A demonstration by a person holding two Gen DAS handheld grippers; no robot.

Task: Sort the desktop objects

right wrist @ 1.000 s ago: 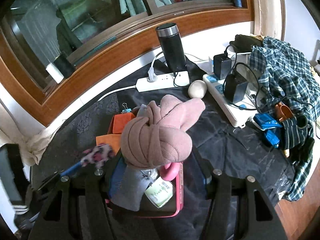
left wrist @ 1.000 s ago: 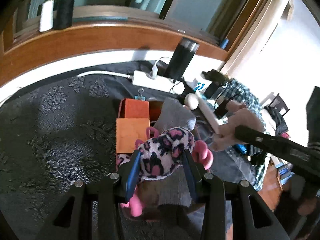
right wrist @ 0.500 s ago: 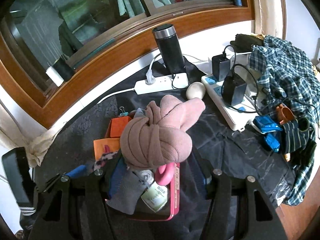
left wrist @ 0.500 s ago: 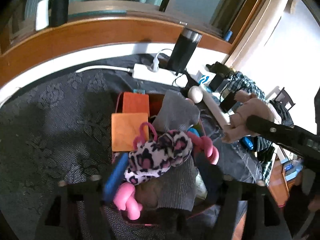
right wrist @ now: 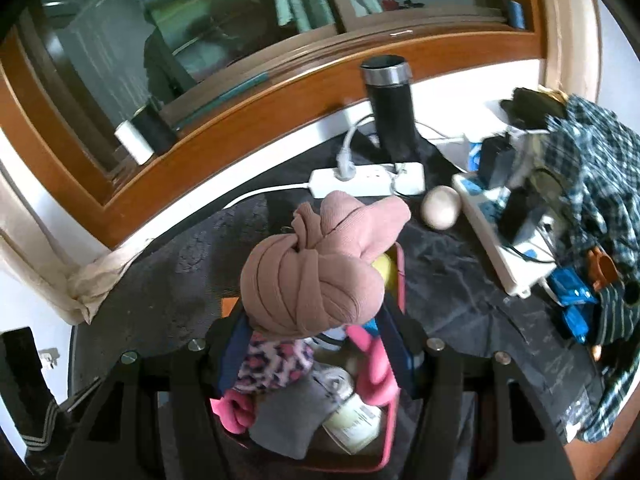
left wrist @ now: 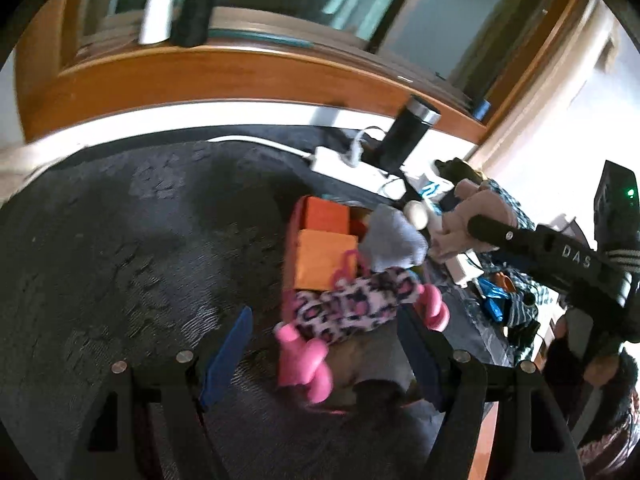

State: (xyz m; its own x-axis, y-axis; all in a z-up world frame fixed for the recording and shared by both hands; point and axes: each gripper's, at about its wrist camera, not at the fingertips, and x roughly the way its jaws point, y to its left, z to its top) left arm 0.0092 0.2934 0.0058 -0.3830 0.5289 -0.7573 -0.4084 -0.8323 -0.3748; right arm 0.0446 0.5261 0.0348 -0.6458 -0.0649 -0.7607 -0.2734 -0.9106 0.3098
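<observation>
Leopard-print plush lies on top of the pink tray among other items | left gripper released, jaws spread wide with nothing pressed; right gripper clenched on rolled pink sock bundle above the tray | tray sits on the dark-clothed desk

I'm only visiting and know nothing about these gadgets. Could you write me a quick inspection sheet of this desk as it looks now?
Surface: dark patterned cloth.
Job's things: pink tray piled with leopard plush, grey sock, orange blocks.
Clutter: black flask, wooden egg, plaid shirt.
Grippers: left gripper open, just released the plush; right gripper shut on pink sock bundle.
Cables: white power strip, chargers plugged in.
Surroundings: wooden window frame.
</observation>
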